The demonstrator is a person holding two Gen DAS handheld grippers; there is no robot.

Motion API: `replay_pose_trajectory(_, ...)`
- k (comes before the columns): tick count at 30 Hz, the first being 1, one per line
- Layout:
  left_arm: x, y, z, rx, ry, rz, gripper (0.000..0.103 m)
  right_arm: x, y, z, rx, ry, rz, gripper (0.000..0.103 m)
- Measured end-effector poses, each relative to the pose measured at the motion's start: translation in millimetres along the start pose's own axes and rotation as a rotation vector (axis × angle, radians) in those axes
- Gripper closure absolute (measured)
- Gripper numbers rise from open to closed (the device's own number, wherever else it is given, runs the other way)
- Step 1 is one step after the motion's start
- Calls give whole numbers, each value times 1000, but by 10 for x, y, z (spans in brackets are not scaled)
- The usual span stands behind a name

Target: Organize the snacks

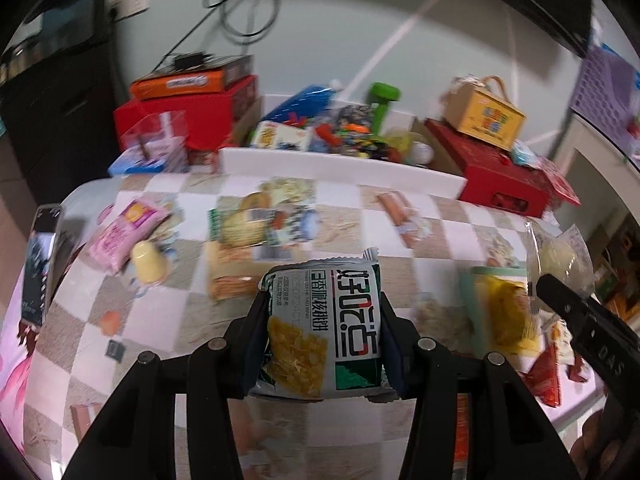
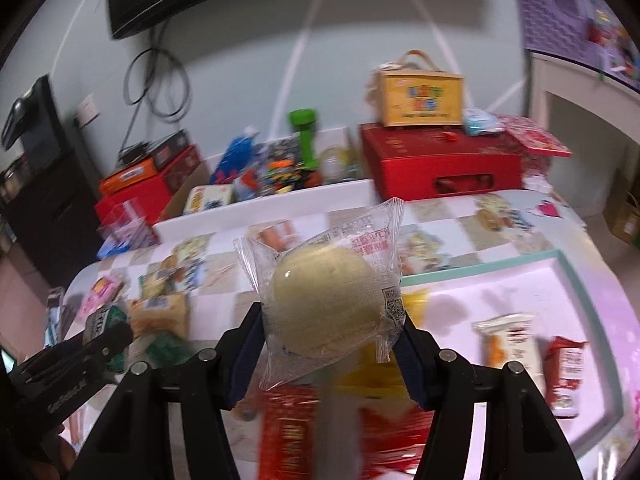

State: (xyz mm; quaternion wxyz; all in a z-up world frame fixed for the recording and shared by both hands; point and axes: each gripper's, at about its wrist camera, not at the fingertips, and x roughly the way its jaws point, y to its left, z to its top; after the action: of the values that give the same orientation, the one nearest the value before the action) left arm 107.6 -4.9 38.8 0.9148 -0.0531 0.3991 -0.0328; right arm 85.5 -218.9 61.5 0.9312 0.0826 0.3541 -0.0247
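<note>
Jaws of the left gripper (image 1: 322, 316) are clamped on a green-and-white biscuit packet (image 1: 324, 328), held above the checked tablecloth (image 1: 160, 320); the right gripper (image 2: 332, 320) pinches a round pale pastry in a clear wrapper (image 2: 326, 296) the same way. In the right wrist view, a red packet (image 2: 300, 432) lies blurred at six o'clock under the pastry, and at three o'clock a teal-rimmed tray (image 2: 480, 266) holds a cream packet (image 2: 510, 340) and a red-and-white one (image 2: 566, 376). In the left wrist view, a pink packet (image 1: 124, 232) lies at ten o'clock. Farther off, at twelve o'clock, a white bin (image 1: 340, 170) stands crowded with snacks, a red box (image 2: 444, 160) beside it at one o'clock with a yellow handled box (image 2: 420, 98) on top.
</note>
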Motion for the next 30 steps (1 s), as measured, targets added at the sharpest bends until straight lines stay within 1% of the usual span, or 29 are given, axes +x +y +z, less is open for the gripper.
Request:
replay_pose_trajectory(3,-1,-197,15,40,0,-38,52,-57,-258,21,38,-13,-56,39)
replay_pose_trajectory(6,27,-426,32,88,7,-52,52,-115,-536,29,86,-24,-112,39)
replay_pose_trajectory(8,40,-599,65,117,9,-76,52,-151,-729,27,124,-30,-139,39)
replay_pose_trajectory(12,62,-956,121,177,16,-139,52,-229,-1131,-9,208,-39,-212,39)
replay_pose_trajectory(13,75,-1095,134,203,21,-157,52,-247,-1252,-26,233,-40,-235,39)
replay_pose_trajectory(18,122,-1661,145,304,47,-258,52,-292,-1631,-104,306,-32,-305,39)
replay_pose_trajectory(20,165,-1894,130,349,63,-288,52,-279,-1729,-132,323,-24,-320,39)
replay_pose_trajectory(23,265,-2182,77,399,95,-323,52,-249,-1853,-175,350,-13,-319,39)
replay_pose_trajectory(27,464,-2449,-1,432,143,-331,52,-178,-1927,-223,363,3,-303,39)
replay_pose_trajectory(30,568,-2557,-38,445,160,-334,52,-121,-1947,-246,368,11,-289,39)
